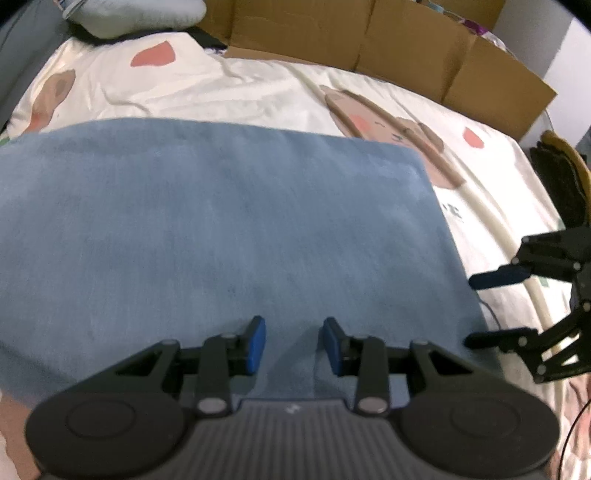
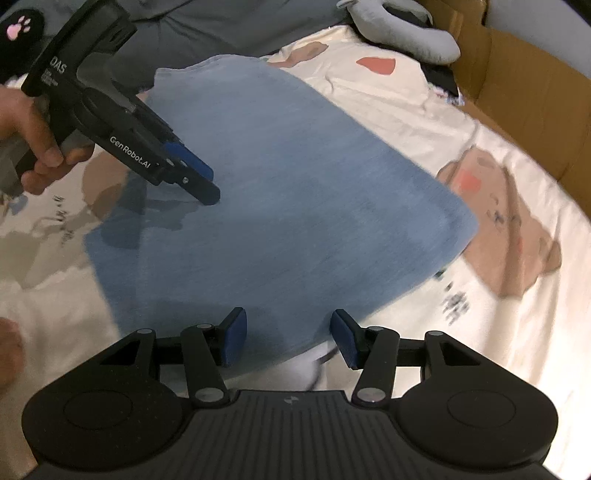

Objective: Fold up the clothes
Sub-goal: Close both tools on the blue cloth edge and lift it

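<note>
A blue garment [image 1: 221,229] lies flat and smooth on a cream bed sheet with cartoon bears [image 1: 229,88]. In the left wrist view my left gripper [image 1: 294,345] hovers over the garment's near part, its blue pads apart with only flat cloth showing beneath the gap. My right gripper [image 1: 476,310] comes in from the right, beside the garment's right edge, fingers apart. In the right wrist view the right gripper [image 2: 289,338] stands open over the near hem of the garment [image 2: 295,184]. A hand [image 2: 37,147] holds the left gripper [image 2: 205,181] above the cloth's left side.
A brown cardboard box [image 1: 406,48] lines the far side of the bed. A grey pillow [image 2: 406,33] lies at the head end. A dark object [image 1: 561,177] stands off the bed's right edge, and a pale ridge [image 1: 480,206] runs down the sheet.
</note>
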